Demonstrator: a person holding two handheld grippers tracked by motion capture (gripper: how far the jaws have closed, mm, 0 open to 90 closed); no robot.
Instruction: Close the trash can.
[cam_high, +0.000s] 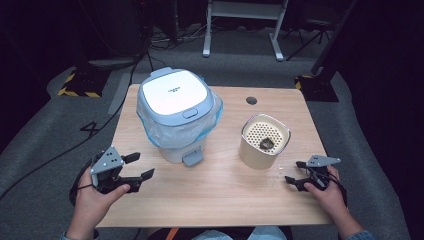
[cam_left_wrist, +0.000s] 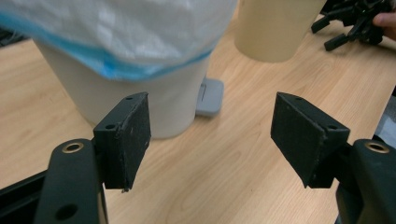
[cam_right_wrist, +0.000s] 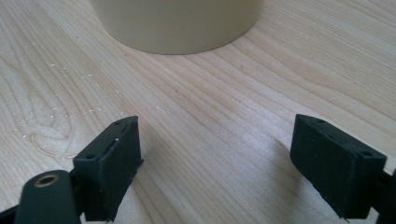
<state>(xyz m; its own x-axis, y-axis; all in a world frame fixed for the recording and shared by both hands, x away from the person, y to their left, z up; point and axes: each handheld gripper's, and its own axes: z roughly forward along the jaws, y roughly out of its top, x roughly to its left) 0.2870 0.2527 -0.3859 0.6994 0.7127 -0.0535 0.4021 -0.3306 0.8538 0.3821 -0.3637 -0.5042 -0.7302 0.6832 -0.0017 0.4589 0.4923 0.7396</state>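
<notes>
Both grippers, left (cam_high: 134, 172) and right (cam_high: 295, 172), gape wide and empty; the lined bin (cam_high: 177, 112) at centre could tip if nudged.

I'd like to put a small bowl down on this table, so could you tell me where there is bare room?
The front strip of the table, between the left gripper and right gripper, is bare. So is the far right corner behind the beige container, save a small round hole. The gap between the pedal bin and the container is narrower, and wet spots lie in front of the container.
</notes>
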